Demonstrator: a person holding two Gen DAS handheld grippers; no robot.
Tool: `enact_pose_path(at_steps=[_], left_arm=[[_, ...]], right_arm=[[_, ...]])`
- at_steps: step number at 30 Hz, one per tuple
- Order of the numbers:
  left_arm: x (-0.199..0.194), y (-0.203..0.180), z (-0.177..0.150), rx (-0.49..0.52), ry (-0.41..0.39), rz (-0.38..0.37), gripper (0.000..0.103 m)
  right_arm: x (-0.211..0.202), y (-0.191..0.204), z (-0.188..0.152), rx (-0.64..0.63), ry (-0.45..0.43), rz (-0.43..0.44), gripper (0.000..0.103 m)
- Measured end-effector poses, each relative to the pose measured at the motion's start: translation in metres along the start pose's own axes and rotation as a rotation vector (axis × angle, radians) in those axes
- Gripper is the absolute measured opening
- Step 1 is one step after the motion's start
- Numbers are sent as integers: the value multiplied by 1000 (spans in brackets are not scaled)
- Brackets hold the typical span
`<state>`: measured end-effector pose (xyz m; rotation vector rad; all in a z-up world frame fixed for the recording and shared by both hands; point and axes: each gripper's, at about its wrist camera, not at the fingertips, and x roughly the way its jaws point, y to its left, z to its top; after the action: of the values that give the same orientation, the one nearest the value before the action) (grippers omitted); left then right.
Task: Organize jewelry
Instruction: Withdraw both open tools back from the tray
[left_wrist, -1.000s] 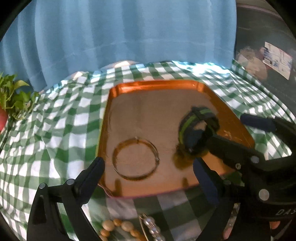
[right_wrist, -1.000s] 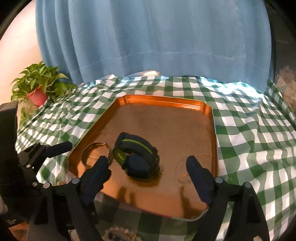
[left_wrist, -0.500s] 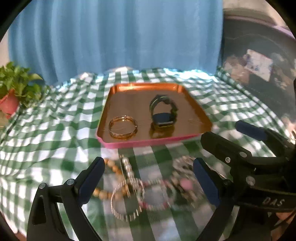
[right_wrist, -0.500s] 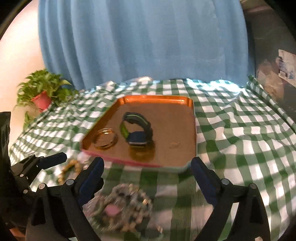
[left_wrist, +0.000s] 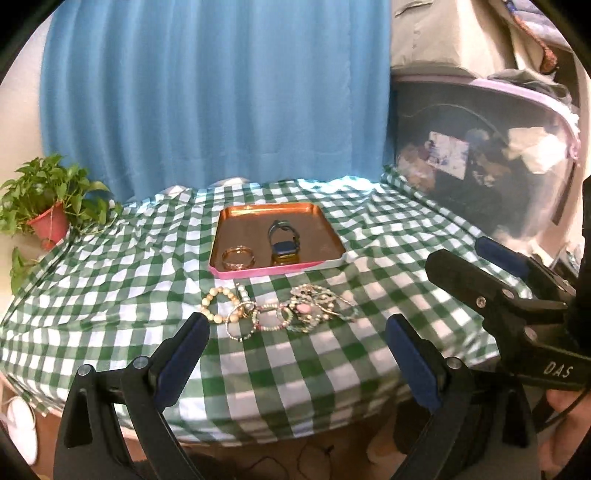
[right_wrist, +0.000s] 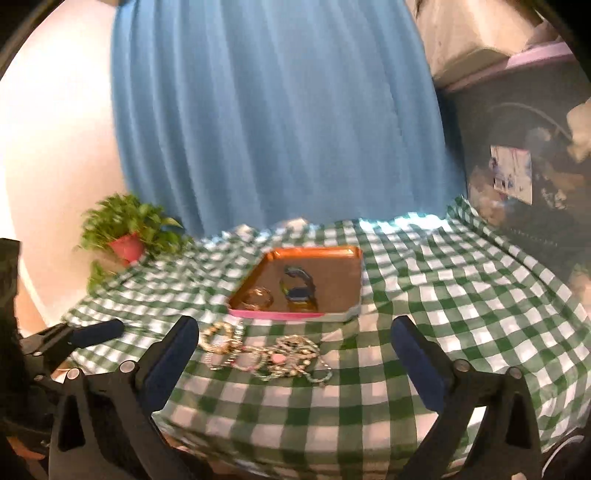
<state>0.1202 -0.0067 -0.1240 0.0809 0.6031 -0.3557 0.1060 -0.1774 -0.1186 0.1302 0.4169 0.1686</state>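
A copper tray with a pink front rim sits mid-table; it also shows in the right wrist view. In it lie a gold bangle and a dark watch with a green stripe. A pile of beaded bracelets and necklaces lies on the cloth in front of the tray. My left gripper is open and empty, near the table's front edge. My right gripper is open and empty, just short of the pile.
A green-and-white checked cloth covers the table. A potted plant stands at the far left. A blue curtain hangs behind. A dark storage bin stands at the right.
Both grippers have pulled back and up from over the tray, beyond the table's front edge. The jewelry pile has come into view. Bangle and watch remain in the tray.
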Motion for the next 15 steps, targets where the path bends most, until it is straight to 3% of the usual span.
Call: enact_pose_path(at_steps=[6, 9, 15], left_arm=[[-46, -8, -3, 34, -54, 30, 96], [-50, -2, -10, 26, -85, 50, 98], [-21, 34, -33, -90, -75, 25, 98]], right_arm=[[-41, 12, 2, -3, -36, 28, 103], [-50, 14, 2, -22, -44, 6, 103], [-37, 9, -13, -5, -52, -199, 103]])
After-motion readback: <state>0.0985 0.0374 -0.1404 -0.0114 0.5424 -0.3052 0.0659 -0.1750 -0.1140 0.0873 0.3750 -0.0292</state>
